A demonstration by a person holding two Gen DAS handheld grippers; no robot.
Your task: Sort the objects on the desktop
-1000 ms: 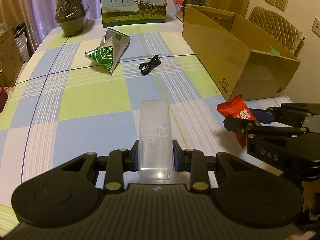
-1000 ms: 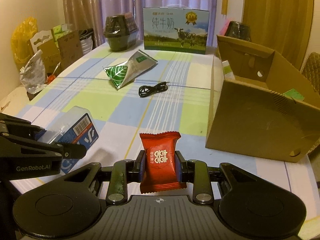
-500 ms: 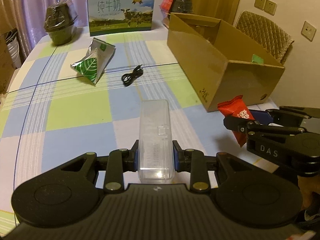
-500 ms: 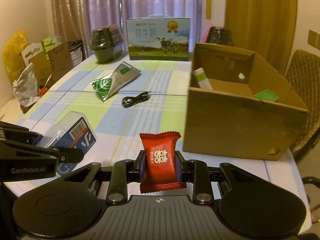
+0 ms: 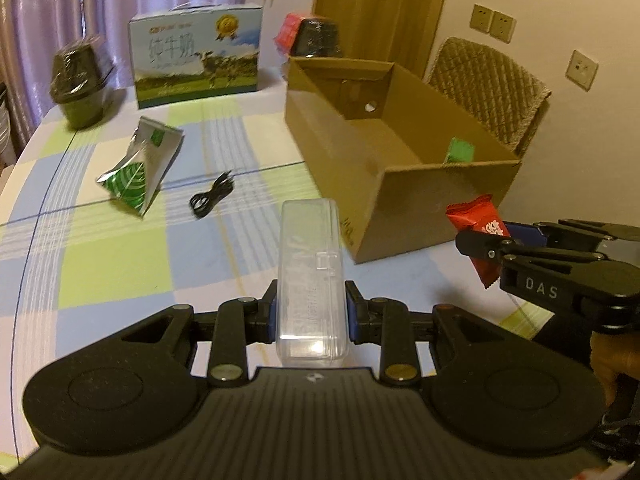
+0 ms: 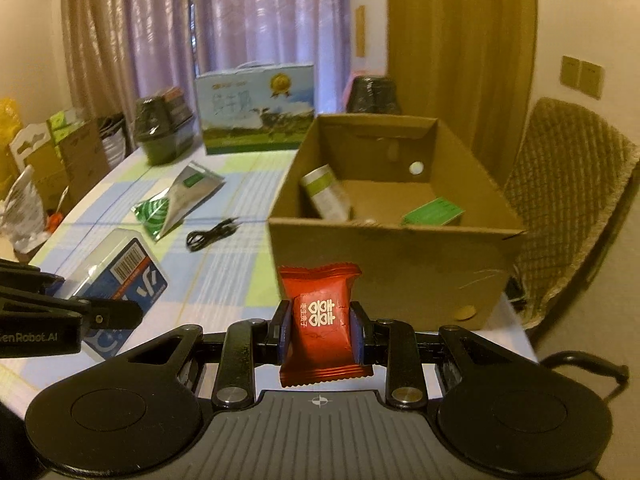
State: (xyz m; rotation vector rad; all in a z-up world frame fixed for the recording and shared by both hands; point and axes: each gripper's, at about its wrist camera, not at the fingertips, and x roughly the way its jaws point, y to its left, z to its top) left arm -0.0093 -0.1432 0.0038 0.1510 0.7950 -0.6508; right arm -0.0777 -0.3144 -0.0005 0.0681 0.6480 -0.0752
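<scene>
On the far left of the surface [image 5: 100, 272] a green leaf-print pouch [image 5: 138, 170] lies slumped, with a coiled black cable [image 5: 210, 198] just to its right; neither is packed yet, so they wait for a later trip.

Nearer, the left gripper [image 5: 310, 312] has its jaws clamped on the sides of a clear plastic case [image 5: 310, 264], held level and raised off the surface, its long end pointing toward the near left corner of the cardboard box [image 5: 400, 200]. To place it well, I would lift it above the box's near wall before going forward, since the case sticks out well past the jaws and could catch the rim. Then lower it inside and only open once it rests on the floor of the box.

To the right, the right gripper [image 6: 320, 330] has its jaws closed on a red candy packet [image 6: 322, 322], held up just short of the box's near wall. The soft wrapper can simply be released over open floor, clear of the white-and-green pack [image 6: 326, 190] leaning at the far left and the green card [image 6: 434, 212] at the right.

Both loads head for one opening, so entering in turn seems wiser, to avoid the grippers colliding.
</scene>
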